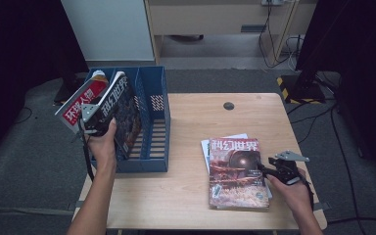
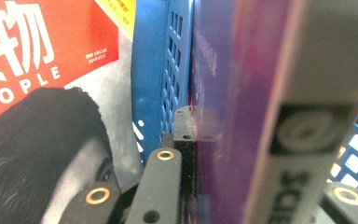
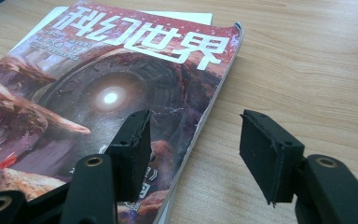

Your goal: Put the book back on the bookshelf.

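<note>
At about nine o'clock on the pale wooden table (image 1: 191, 117) stands a blue plastic magazine rack (image 1: 152, 122) with upright dividers. The left gripper (image 1: 94, 120), held in the person's left hand, is clamped on the edge of a dark science-fiction magazine with white title lettering (image 1: 122, 110), which stands upright in the rack, leaning toward nine o'clock, its long axis running from six to twelve o'clock. Just beside it, at its nine o'clock, leans a red-covered magazine with a portrait (image 1: 81, 100). At about four o'clock on the table a second science-fiction magazine with a glowing sphere on its cover (image 1: 236, 171) lies flat on a small stack, long axis six to twelve, title at twelve. The right gripper (image 1: 269, 169) sits at its three o'clock edge, jaws open, one over the cover, one over bare wood
</note>
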The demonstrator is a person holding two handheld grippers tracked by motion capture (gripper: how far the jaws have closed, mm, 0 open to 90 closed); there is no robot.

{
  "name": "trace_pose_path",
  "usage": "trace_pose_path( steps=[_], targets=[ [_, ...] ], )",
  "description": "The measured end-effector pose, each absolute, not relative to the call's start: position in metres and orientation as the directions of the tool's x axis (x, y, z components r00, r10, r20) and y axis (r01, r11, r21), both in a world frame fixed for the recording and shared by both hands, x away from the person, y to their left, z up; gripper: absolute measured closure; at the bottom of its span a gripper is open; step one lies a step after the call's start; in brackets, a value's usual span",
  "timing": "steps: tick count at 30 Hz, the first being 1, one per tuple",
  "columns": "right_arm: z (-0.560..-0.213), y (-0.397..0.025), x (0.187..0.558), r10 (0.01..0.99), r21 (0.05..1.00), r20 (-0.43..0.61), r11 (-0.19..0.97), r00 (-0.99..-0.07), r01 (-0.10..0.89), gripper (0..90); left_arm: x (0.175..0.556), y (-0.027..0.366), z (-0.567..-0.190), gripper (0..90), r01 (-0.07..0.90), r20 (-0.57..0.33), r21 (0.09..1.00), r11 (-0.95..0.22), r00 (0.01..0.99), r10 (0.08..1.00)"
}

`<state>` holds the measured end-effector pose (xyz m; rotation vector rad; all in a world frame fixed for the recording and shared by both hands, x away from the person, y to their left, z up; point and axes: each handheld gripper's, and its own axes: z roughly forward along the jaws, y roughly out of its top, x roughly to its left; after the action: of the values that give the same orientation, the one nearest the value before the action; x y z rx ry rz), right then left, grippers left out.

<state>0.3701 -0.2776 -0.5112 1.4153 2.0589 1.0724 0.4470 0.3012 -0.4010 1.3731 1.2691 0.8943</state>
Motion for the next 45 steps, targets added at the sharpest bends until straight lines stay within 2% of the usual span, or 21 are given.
trace_pose_path(
  steps=[11,20,25,29,33,42,45],
  targets=[
    [-0.511,-0.277,0.370,0.914,0.784,0.081,0.188,-0.398,0.592,43.3,0.444,0.303,-0.404,81.5,0.229,-0.120,0.970,0.082,0.159,0.980],
    [-0.511,-0.276,0.370,0.913,0.783,0.080,0.191,-0.401,0.592,43.1,0.442,0.305,-0.404,75.9,0.223,-0.111,0.972,0.075,0.155,0.982],
    [-0.511,-0.276,0.370,0.913,0.782,0.080,0.192,-0.401,0.592,42.9,0.441,0.306,-0.406,75.8,0.229,-0.123,0.970,0.082,0.171,0.978],
    [-0.511,-0.275,0.370,0.912,0.782,0.080,0.192,-0.402,0.592,42.5,0.438,0.307,-0.405,70.6,0.223,-0.122,0.971,0.082,0.171,0.978],
    [-0.511,-0.275,0.370,0.911,0.782,0.078,0.196,-0.405,0.592,41.3,0.433,0.305,-0.404,61.5,0.202,-0.119,0.976,0.081,0.181,0.976],
    [-0.511,-0.270,0.370,0.901,0.784,0.088,0.201,-0.426,0.588,33.0,0.410,0.306,-0.406,41.8,0.217,-0.097,0.975,0.051,0.209,0.973],
    [-0.511,-0.268,0.370,0.900,0.782,0.089,0.202,-0.427,0.590,29.3,0.403,0.308,-0.410,40.2,0.237,-0.107,0.970,0.052,0.224,0.969]
  ],
)
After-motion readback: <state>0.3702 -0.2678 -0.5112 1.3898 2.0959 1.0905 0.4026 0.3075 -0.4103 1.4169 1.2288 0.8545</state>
